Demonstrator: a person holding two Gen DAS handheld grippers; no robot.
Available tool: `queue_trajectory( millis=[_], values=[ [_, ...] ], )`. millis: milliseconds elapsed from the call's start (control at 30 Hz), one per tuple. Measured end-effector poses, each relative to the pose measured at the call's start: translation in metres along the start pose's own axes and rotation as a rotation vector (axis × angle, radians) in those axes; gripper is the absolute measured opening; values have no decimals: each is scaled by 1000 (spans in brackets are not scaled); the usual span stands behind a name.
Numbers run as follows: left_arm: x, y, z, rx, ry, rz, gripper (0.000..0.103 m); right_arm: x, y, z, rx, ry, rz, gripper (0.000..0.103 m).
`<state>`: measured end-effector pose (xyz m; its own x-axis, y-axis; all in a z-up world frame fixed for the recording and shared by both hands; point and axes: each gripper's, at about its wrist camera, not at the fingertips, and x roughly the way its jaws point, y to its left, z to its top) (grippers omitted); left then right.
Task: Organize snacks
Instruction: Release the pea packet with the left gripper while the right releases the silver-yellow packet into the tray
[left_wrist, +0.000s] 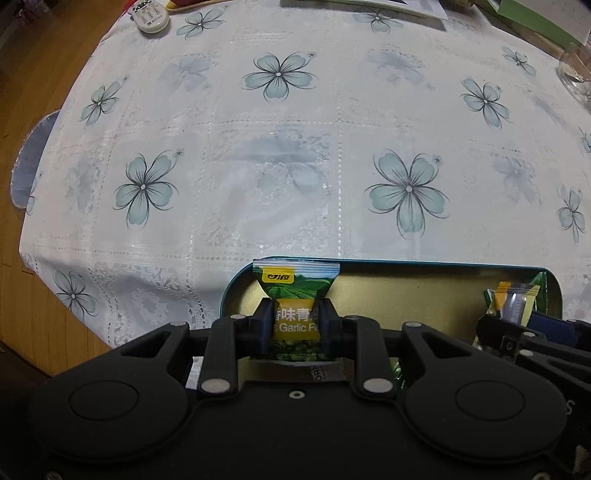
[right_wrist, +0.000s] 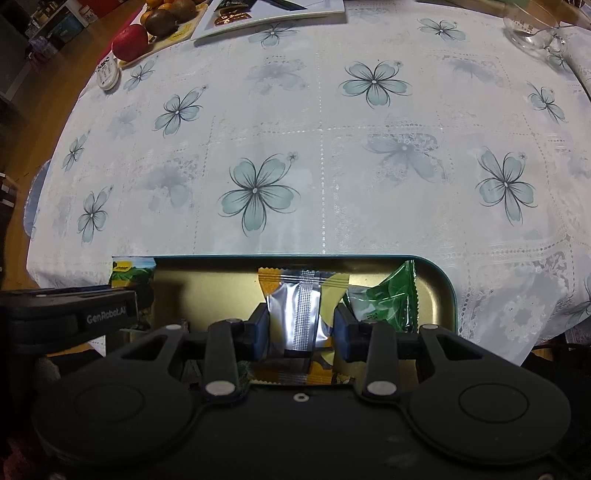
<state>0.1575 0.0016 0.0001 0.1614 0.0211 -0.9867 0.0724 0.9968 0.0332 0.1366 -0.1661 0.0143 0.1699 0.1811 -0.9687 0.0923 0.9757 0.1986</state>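
Observation:
A teal tin tray with a gold inside (left_wrist: 406, 284) (right_wrist: 207, 284) sits at the table's near edge. My left gripper (left_wrist: 294, 323) is shut on a green and yellow garlic pea packet (left_wrist: 295, 284) over the tray's left end; that packet also shows in the right wrist view (right_wrist: 131, 273). My right gripper (right_wrist: 301, 326) is shut on a silver and orange snack packet (right_wrist: 303, 299) over the tray's right part. A green packet (right_wrist: 388, 299) lies in the tray just right of it. The right gripper and its packet show at the right in the left wrist view (left_wrist: 513, 302).
A white tablecloth with blue flowers (right_wrist: 295, 147) covers the table. At the far side are a fruit plate (right_wrist: 155, 22), a small white round tin (right_wrist: 107, 74), a white tray (right_wrist: 273, 14) and a glass bowl (right_wrist: 535, 33). Wooden floor (left_wrist: 33, 92) lies to the left.

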Motion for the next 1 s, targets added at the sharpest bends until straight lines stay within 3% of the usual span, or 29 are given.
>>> queue_trajectory(
  millis=[100,333,667,1000],
  values=[
    [-7,-1,-4,11,-35,-5,40,-3,5,-4,-19,-26,-1,44],
    [-27,-7,-29,5,-113,19,41,-25,3,-32,-12,-116,10,45],
    [-47,-23,-112,19,-197,42,41,-56,-22,-119,35,-247,18,45],
    [-42,-39,-182,34,-215,15,41,-56,-29,-204,1,-326,-17,45]
  ],
)
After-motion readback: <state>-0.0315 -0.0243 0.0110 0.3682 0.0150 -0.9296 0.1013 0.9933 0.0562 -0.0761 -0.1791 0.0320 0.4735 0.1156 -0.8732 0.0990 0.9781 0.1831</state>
